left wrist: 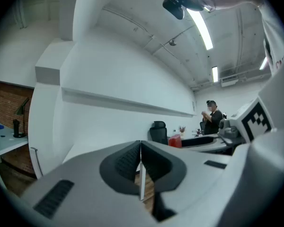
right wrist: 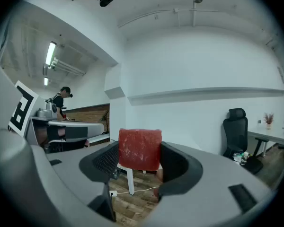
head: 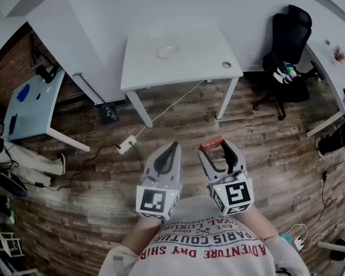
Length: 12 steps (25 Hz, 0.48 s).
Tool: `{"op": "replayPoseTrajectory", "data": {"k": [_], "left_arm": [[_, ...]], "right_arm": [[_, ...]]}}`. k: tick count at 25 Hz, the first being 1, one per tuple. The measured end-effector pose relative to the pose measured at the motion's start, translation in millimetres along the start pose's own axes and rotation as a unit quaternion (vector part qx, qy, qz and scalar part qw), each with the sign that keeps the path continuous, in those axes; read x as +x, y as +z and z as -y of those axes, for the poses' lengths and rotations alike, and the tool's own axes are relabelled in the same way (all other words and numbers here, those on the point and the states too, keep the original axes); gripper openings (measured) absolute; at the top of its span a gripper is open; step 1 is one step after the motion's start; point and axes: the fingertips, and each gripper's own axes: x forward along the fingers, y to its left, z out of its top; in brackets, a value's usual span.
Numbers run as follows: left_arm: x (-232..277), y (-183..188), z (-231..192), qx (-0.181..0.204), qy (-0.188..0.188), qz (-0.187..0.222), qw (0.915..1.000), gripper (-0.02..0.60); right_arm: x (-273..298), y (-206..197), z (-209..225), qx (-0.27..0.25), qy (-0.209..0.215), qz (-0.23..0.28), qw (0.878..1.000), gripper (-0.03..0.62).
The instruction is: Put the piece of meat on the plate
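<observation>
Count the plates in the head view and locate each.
1. The plate lies near the middle of the white table. Others may be hidden outside the view.

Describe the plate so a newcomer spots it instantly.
Find the white table against the wall, at the top middle of the head view. The plate lies on its top, near the middle. It is a pale shallow disc, almost table-coloured, and bigger than the only other round thing there, the small grey cable hole by the right front corner.
</observation>
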Motion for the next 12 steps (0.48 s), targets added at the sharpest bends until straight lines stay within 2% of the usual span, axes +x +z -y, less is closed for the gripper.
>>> {"op": "replayPoseTrajectory", "data": {"k": [12], "left_arm": [[21.4,-4.0,13.0,-0.001,-0.005,-0.007,1.0,0.008]], "right_arm": [[-0.6,-4.8,22.8,0.004,-0.003,-0.006,1.0,0.276]]}}
